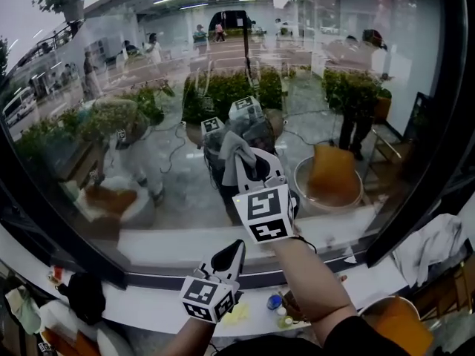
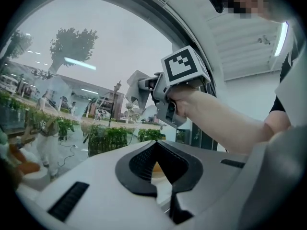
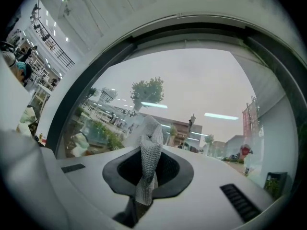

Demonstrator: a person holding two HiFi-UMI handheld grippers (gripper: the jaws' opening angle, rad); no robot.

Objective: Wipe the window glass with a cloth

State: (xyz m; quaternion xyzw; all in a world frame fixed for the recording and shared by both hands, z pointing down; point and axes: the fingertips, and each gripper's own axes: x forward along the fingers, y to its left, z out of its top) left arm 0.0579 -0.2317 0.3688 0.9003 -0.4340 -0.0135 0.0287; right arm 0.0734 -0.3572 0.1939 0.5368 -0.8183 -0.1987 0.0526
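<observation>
Here's the white window sill [image 1: 148,306], running along under the window glass [image 1: 89,73]. At its left end sits a black bundle [image 1: 85,295], with a pale green rag [image 1: 24,310] just beside it and a small red item [image 1: 56,274] up by the frame. Mid-sill there's a blue cap [image 1: 274,301] and a yellow scrap [image 1: 237,314], both too small to name. At the right end lies a crumpled white cloth [image 1: 434,245], and nearer the front edge is an orange basin [image 1: 375,306].

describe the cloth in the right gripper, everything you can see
The cloth is pale grey-white with a fine waffle-like weave, bunched into a narrow upright fold. The right gripper has its jaws shut on it, and the free end sticks out past them toward the window glass. Whether it touches the glass is unclear.
</observation>
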